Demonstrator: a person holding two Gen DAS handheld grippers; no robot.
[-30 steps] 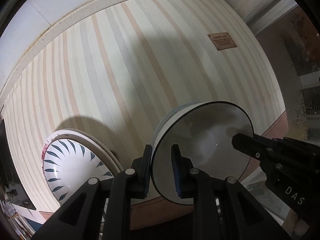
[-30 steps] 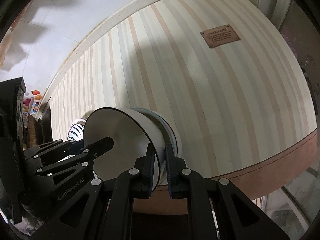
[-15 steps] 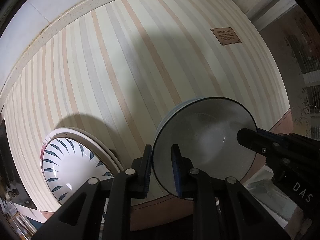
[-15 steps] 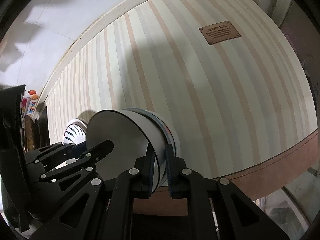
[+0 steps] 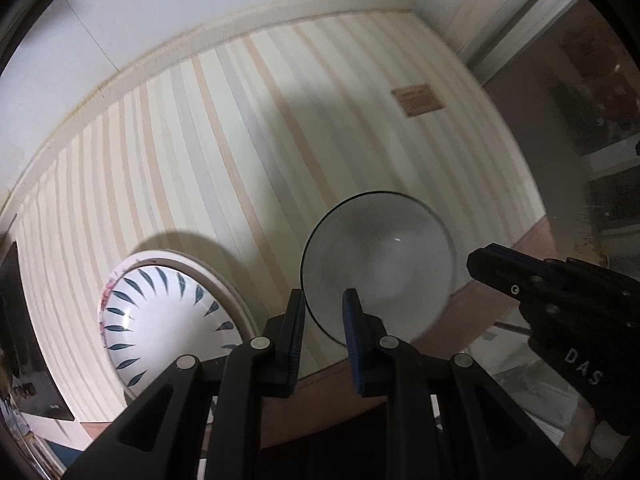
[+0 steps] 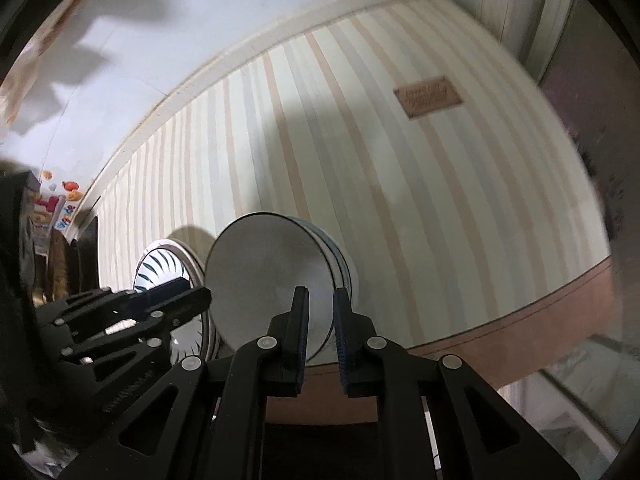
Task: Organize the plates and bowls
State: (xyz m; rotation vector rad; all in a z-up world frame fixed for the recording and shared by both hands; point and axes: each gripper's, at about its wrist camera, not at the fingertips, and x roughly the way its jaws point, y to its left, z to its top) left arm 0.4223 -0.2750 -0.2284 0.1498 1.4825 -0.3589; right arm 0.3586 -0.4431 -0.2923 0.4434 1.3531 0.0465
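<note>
Left wrist view: the left gripper (image 5: 322,316) pinches the near rim of a white bowl (image 5: 380,260) with a dark edge, above a striped tablecloth (image 5: 240,140). The right gripper (image 6: 320,316) clamps the opposite rim (both narrow). A leaf-patterned bowl (image 5: 160,320) sits on a plate (image 5: 224,280) nearby.

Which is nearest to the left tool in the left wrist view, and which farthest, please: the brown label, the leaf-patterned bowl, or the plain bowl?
1. Plain bowl: its rim is clamped in the left tool.
2. Leaf-patterned bowl: on the striped cloth, to the tool's left.
3. Brown label: far up the cloth, upper right.
</note>
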